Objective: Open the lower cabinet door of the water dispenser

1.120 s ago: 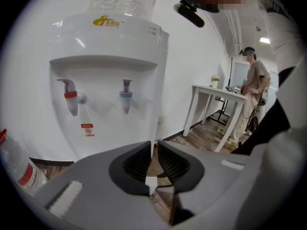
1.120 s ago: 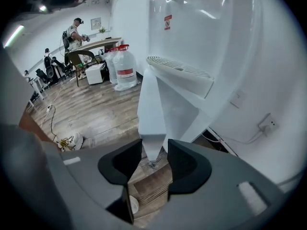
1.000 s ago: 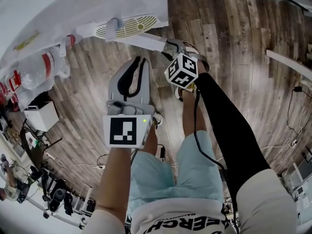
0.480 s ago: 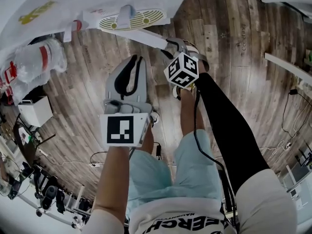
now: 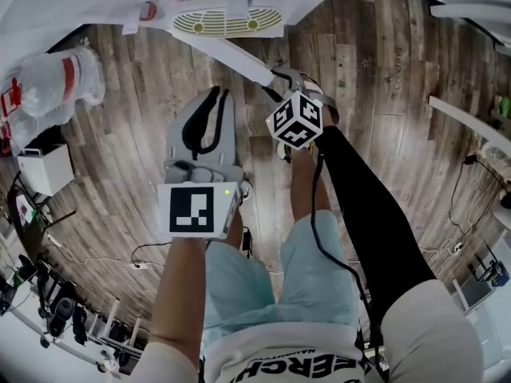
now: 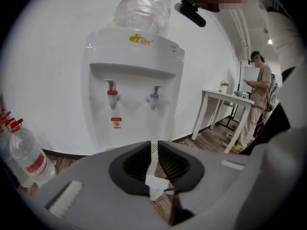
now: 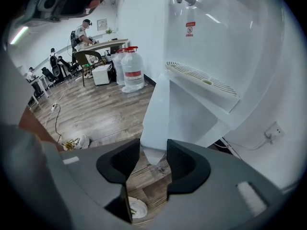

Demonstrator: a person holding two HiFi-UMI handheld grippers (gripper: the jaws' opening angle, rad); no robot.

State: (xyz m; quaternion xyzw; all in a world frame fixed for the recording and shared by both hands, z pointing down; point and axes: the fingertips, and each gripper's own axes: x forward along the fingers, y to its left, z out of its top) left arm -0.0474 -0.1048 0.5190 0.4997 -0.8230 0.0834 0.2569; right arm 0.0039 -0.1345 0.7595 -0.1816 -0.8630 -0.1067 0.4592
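The white water dispenser (image 6: 134, 80) stands against the wall, its drip tray (image 5: 227, 21) at the top of the head view. Its lower cabinet door (image 5: 235, 58) is swung out, showing as a thin white edge. My right gripper (image 5: 286, 78) is shut on that door's free edge. In the right gripper view the door (image 7: 158, 109) runs down between the jaws of the right gripper (image 7: 153, 150), which pinch its lower corner. My left gripper (image 5: 209, 98) hovers left of the door and apart from it. The left gripper (image 6: 154, 150) is shut with nothing in it.
Large water bottles (image 5: 56, 82) and a white box (image 5: 44, 170) sit on the wooden floor to the left. Cables trail across the floor (image 5: 120, 258). A white table (image 6: 223, 99) and a standing person (image 6: 261, 85) are right of the dispenser. A wall socket (image 7: 273, 128) is behind it.
The head view has swung, so the dispenser and its drip tray sit further right and higher. The right gripper stays on the door edge; the left gripper has barely moved.
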